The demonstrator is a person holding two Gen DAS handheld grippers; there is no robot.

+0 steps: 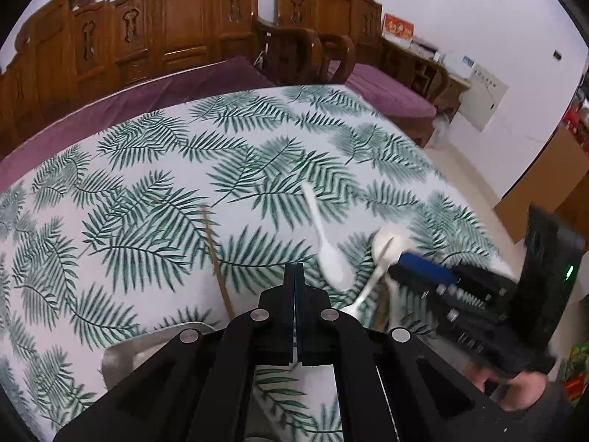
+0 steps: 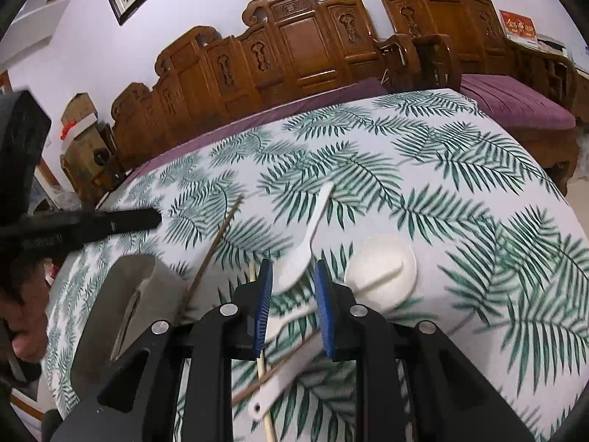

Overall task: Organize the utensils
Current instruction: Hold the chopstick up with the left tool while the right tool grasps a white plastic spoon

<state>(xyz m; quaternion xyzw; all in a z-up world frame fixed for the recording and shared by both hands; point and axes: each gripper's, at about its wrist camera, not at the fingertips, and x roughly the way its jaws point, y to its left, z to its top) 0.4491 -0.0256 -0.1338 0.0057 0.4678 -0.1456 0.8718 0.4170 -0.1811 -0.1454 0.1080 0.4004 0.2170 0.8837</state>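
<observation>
My left gripper (image 1: 296, 270) has its fingers pressed together with nothing between them, raised above the surface (image 1: 147, 169). My right gripper (image 2: 293, 280) has its blue fingers (image 2: 264, 294) spread part way and empty, poised over the bowl of a white spoon (image 2: 305, 243). Just right of that spoon lies a larger white ladle (image 2: 383, 272), its handle running under my fingers across a pale chopstick (image 2: 263, 375). A dark chopstick (image 2: 217, 243) lies to the left, beside a metal holder (image 2: 147, 287).
</observation>
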